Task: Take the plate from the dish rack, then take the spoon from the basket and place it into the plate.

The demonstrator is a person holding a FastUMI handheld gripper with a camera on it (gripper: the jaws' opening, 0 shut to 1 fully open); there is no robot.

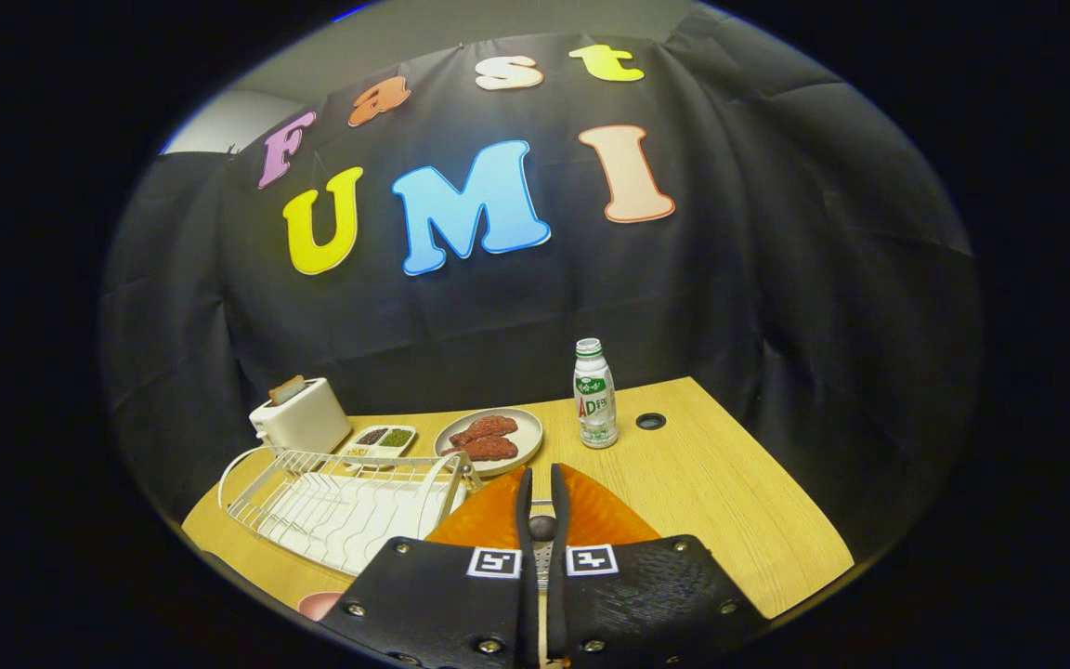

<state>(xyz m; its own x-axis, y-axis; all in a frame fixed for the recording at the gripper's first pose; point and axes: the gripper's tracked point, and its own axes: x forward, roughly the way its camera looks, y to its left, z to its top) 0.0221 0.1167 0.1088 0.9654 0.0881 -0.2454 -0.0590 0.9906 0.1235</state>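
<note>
The plate [591, 516] under the tool [542, 483] is orange with fine ridges. The dish rack [340, 502] at ten o'clock is white wire. The toaster [301, 416] is white. The bottle [595, 395] at one o'clock is white with green label. The surface [730, 483] is pale wood grain.

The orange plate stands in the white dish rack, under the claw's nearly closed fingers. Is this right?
No. In the gripper view the orange plate lies beside the white dish rack, outside it, not in it. It is under the claw's nearly closed fingers.
</note>
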